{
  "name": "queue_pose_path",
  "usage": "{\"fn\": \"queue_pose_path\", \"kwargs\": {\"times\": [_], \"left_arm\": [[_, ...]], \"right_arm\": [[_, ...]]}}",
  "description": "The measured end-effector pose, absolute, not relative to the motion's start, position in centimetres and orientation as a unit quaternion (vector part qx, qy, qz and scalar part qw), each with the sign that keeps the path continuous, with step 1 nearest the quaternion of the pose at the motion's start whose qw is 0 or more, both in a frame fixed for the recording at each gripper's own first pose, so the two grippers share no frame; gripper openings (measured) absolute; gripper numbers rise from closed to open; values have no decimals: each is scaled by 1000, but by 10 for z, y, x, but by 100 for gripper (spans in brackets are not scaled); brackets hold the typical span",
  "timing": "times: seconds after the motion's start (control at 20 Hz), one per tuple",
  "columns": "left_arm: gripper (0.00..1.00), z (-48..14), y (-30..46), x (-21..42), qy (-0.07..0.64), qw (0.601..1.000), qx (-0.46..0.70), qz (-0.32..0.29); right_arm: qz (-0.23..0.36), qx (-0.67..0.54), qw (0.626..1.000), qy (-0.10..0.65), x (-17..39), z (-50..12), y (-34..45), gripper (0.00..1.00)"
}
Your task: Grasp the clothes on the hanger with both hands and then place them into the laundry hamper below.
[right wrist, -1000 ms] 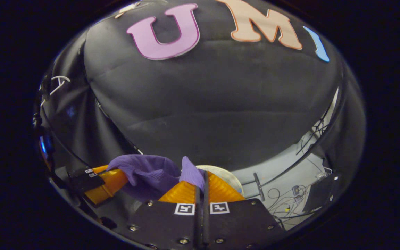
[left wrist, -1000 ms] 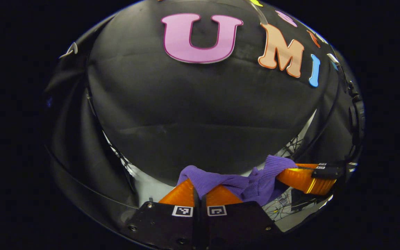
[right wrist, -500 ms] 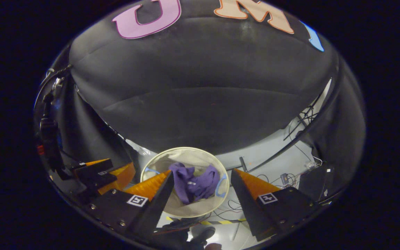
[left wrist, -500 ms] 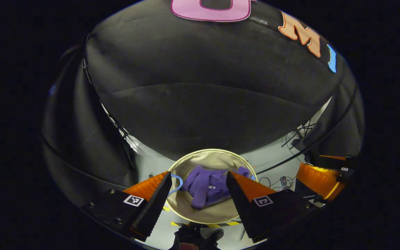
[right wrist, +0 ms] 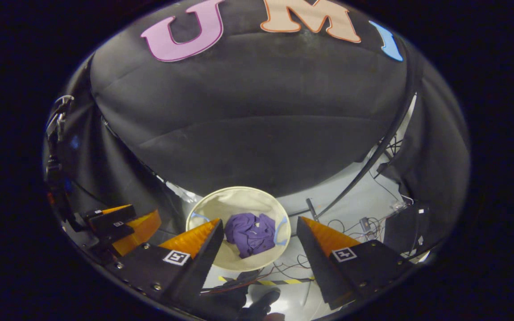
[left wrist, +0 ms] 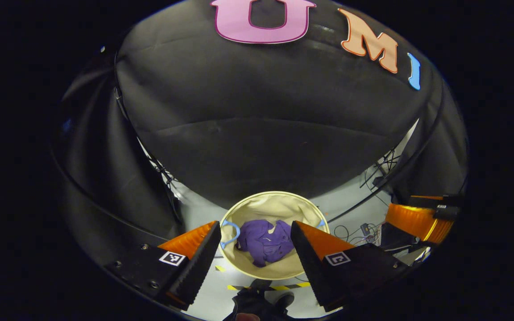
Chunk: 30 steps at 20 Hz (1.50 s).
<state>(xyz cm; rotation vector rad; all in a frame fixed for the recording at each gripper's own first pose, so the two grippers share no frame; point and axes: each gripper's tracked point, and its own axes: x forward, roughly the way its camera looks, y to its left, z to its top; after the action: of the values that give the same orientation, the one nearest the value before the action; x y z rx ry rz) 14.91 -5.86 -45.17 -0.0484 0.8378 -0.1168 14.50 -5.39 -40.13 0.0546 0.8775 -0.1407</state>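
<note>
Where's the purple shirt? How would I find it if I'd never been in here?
Look down at the pale floor in front of the black cloth wall. A round cream laundry hamper stands there, open at the top. The purple garment lies crumpled at its bottom, the only purple thing inside, beside the hamper's thin blue loop handles.

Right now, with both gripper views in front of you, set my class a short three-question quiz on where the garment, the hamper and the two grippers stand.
1. True or false: the purple garment lies inside the round beige laundry hamper.
2. Multiple choice: the left gripper is A) shut on the garment, B) open above the hamper, C) shut on nothing.
3. Fill in: in the right gripper view, the right gripper is ____, with the garment seen between its fingers, down in the hamper.

Key: 1 true; 2 B; 3 open.
</note>
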Motion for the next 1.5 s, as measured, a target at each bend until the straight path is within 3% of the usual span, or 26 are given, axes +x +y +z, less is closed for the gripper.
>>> {"fn": "queue_pose_path", "kwargs": {"times": [0.05,0.1,1.0,1.5], "left_arm": [[98,-446,-57,146,404,913,-27,-52],[98,-439,-54,139,400,915,-32,-48],[97,-224,25,58,212,976,-41,27],[94,-128,30,26,127,989,-53,-52]], "right_arm": [[-64,25,905,420,140,-395,-51,94],[-60,22,907,416,135,-389,-49,99],[11,-12,970,241,52,-205,16,99],[-5,-9,988,156,4,-139,63,99]]}}
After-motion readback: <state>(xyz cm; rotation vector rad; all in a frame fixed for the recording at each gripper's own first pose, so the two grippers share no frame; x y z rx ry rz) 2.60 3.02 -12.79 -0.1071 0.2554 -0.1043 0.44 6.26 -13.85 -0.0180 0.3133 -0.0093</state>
